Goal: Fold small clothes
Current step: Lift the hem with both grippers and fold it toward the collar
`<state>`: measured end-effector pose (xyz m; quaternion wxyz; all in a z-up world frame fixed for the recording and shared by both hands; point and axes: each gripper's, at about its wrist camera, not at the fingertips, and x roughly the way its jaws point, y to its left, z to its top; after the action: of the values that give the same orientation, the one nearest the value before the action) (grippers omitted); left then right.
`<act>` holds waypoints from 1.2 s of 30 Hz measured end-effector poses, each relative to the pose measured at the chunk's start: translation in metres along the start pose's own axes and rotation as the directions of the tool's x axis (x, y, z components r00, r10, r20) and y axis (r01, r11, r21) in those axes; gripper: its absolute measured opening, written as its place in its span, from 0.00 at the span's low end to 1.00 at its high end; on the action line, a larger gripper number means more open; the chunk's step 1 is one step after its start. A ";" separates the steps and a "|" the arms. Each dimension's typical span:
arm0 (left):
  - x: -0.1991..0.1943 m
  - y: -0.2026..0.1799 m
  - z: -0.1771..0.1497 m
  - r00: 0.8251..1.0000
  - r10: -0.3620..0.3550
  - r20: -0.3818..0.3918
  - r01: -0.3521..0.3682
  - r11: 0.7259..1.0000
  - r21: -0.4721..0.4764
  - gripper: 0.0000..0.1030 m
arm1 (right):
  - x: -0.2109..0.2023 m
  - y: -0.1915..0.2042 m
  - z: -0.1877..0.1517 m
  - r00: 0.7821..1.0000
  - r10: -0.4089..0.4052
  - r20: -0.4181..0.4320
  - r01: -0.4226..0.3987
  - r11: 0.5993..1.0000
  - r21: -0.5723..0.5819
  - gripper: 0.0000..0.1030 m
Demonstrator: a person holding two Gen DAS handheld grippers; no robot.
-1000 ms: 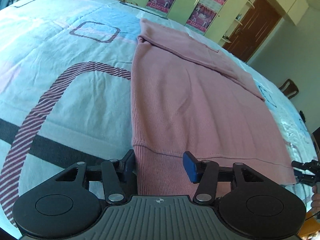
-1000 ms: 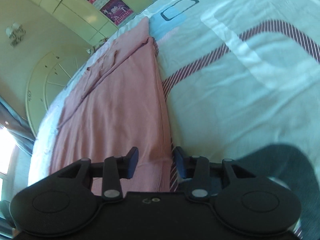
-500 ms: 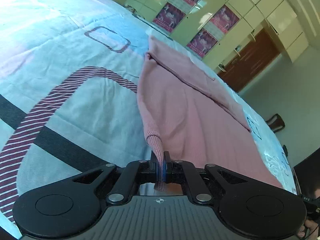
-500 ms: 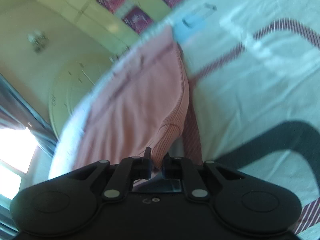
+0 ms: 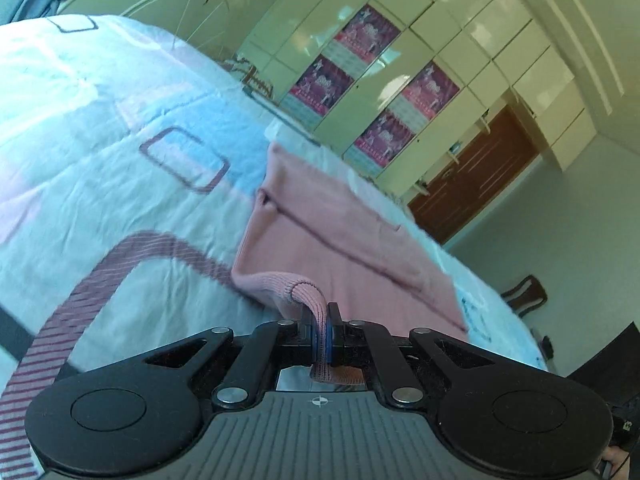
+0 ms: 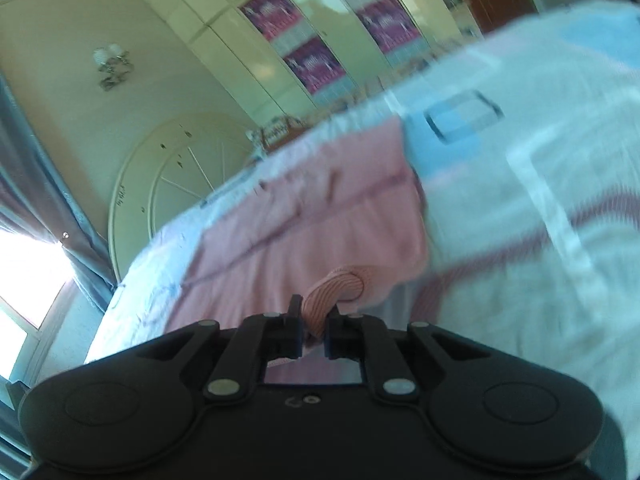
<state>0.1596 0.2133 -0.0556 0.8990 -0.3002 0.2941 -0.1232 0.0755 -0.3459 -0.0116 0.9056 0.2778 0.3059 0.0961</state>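
Observation:
A pink knit garment (image 5: 340,240) lies on a bed with a pale blue patterned cover (image 5: 120,140). My left gripper (image 5: 322,330) is shut on the ribbed hem at the garment's near left corner and holds it lifted off the bed. In the right wrist view the same pink garment (image 6: 312,220) shows, blurred. My right gripper (image 6: 314,330) is shut on the ribbed hem at the near right corner, also lifted. The hem edge curls over between both pairs of fingers.
The bed cover (image 6: 540,200) stretches wide on both sides of the garment. A cream wardrobe with posters (image 5: 360,92) and a brown door (image 5: 472,176) stand beyond the bed. A chair (image 5: 524,292) is at the far right. A window (image 6: 24,280) is on the left.
Both grippers went from open at the hem to shut on it. Both have lifted the hem corners and moved them forward over the garment.

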 end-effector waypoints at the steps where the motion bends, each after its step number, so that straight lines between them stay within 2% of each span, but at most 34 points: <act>1: 0.006 -0.006 0.014 1.000 -0.015 0.025 0.015 1.000 0.000 0.03 | 0.002 0.005 0.014 1.000 0.002 0.019 -0.002 1.000 -0.020 0.09; 4: 0.037 -0.024 0.056 0.997 -0.040 0.068 0.041 0.999 -0.005 0.03 | 0.016 0.018 0.055 0.998 0.001 0.062 0.003 0.999 -0.053 0.09; 7: 0.085 -0.039 0.097 0.996 -0.035 0.083 0.036 0.999 -0.016 0.03 | 0.045 0.020 0.097 0.997 -0.011 0.082 0.014 0.999 -0.041 0.09; 11: 0.161 -0.048 0.140 0.998 0.005 0.057 -0.004 1.000 -0.026 0.03 | 0.107 0.009 0.148 0.996 -0.051 0.074 0.052 0.999 -0.006 0.09; 14: 0.216 -0.049 0.160 0.999 0.041 0.022 -0.041 0.999 -0.031 0.03 | 0.155 -0.009 0.178 0.996 -0.065 0.060 0.061 0.997 0.056 0.09; 18: 0.284 -0.039 0.177 0.996 0.088 -0.033 -0.090 0.995 -0.040 0.03 | 0.217 -0.034 0.198 0.997 -0.081 0.018 0.079 0.992 0.098 0.09; 22: 0.332 -0.024 0.177 0.989 0.126 -0.083 -0.129 0.991 -0.027 0.03 | 0.268 -0.062 0.204 0.995 -0.090 -0.037 0.094 0.985 0.144 0.09; 24: 0.351 -0.019 0.175 0.986 0.129 -0.103 -0.130 0.992 -0.004 0.03 | 0.289 -0.074 0.205 0.994 -0.095 -0.061 0.104 0.981 0.163 0.09; 27: 0.372 -0.013 0.174 0.988 0.120 -0.093 -0.120 0.993 0.004 0.03 | 0.315 -0.086 0.203 0.993 -0.089 -0.077 0.101 0.981 0.165 0.10; 30: 0.394 -0.005 0.175 0.989 0.113 -0.094 -0.117 0.993 -0.035 0.04 | 0.332 -0.093 0.203 0.994 -0.091 -0.063 0.100 0.983 0.153 0.20; 31: 0.398 -0.004 0.176 0.989 0.116 -0.091 -0.121 0.992 -0.044 0.18 | 0.332 -0.095 0.204 0.995 -0.091 -0.040 0.096 0.984 0.152 0.34; 32: 0.400 -0.003 0.177 0.990 0.117 -0.078 -0.121 0.992 -0.042 0.33 | 0.331 -0.096 0.205 0.996 -0.085 -0.016 0.086 0.984 0.156 0.53; 33: 0.398 -0.004 0.178 0.991 0.130 -0.044 -0.131 0.991 -0.026 0.71 | 0.326 -0.096 0.207 0.995 -0.094 0.025 0.089 0.984 0.153 0.64; 34: 0.396 -0.008 0.179 0.988 0.153 -0.004 -0.153 0.988 0.001 0.86 | 0.321 -0.094 0.209 0.993 -0.105 0.059 0.097 0.987 0.130 0.67; 35: 0.392 -0.011 0.180 0.987 0.155 0.032 -0.157 0.987 0.042 0.86 | 0.318 -0.093 0.212 0.994 -0.093 0.066 0.085 0.991 0.108 0.57; 36: 0.392 -0.012 0.183 0.989 0.146 0.028 -0.148 0.986 0.076 0.86 | 0.319 -0.093 0.215 0.995 -0.087 0.049 0.082 0.993 0.085 0.48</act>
<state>0.5821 0.1334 -0.1080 0.9199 -0.2438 0.3003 -0.0647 0.4598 -0.4084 -0.0823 0.9042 0.3046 0.2970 0.0376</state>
